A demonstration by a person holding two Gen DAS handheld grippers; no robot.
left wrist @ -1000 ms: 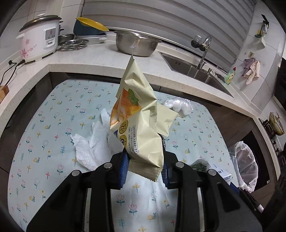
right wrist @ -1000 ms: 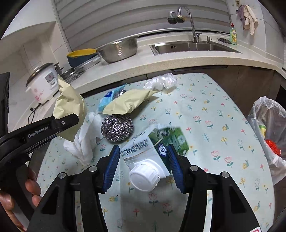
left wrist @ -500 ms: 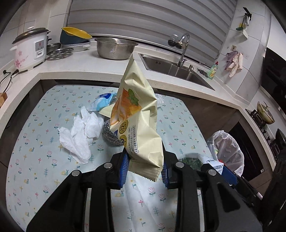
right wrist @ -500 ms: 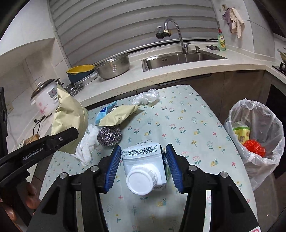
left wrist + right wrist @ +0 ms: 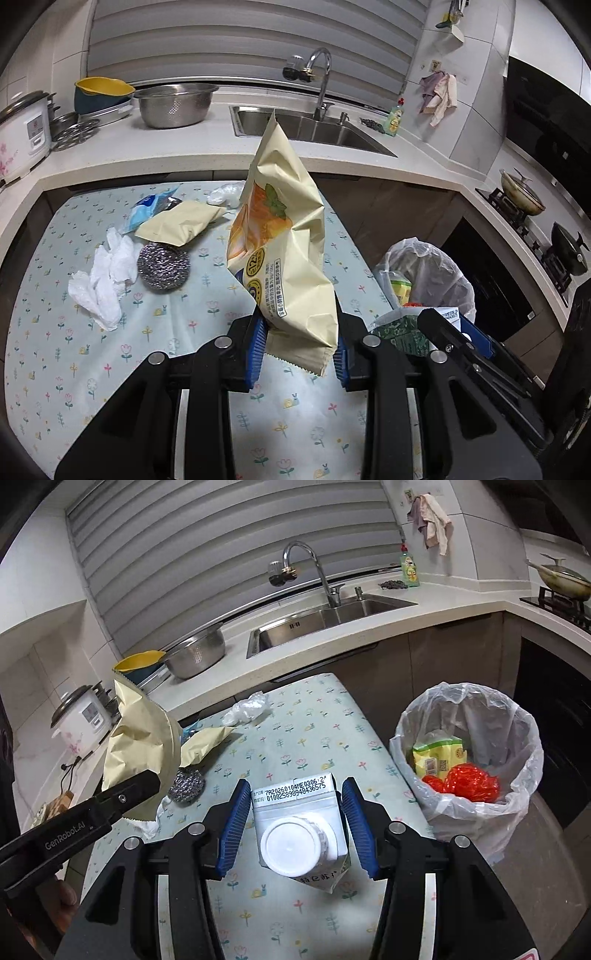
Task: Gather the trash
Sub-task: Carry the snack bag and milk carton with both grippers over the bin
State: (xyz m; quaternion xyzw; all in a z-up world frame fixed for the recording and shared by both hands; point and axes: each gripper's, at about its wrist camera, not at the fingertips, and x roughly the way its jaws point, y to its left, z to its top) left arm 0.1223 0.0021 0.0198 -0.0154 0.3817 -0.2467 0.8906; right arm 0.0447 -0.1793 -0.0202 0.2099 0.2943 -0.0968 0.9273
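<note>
My left gripper point(image 5: 298, 343) is shut on a cream snack bag point(image 5: 284, 258) and holds it upright above the table; the bag also shows at the left of the right wrist view point(image 5: 138, 746). My right gripper point(image 5: 297, 829) is shut on a milk carton point(image 5: 299, 819) with a white cap, held over the table's right part. A bin lined with a clear bag point(image 5: 469, 760) stands right of the table, with a yellow packet and red wrapper inside. It also shows in the left wrist view point(image 5: 424, 273).
On the floral tablecloth point(image 5: 74, 350) lie white tissue point(image 5: 101, 277), a steel scourer point(image 5: 163, 266), a second cream bag point(image 5: 181, 227), a blue packet point(image 5: 147, 205) and a crumpled plastic wrap point(image 5: 247, 709). Counter, sink, colander and rice cooker stand behind.
Both grippers have lifted and swung right with their loads. The bin has come into fuller view to the right. The milk carton has turned cap-first toward the camera.
</note>
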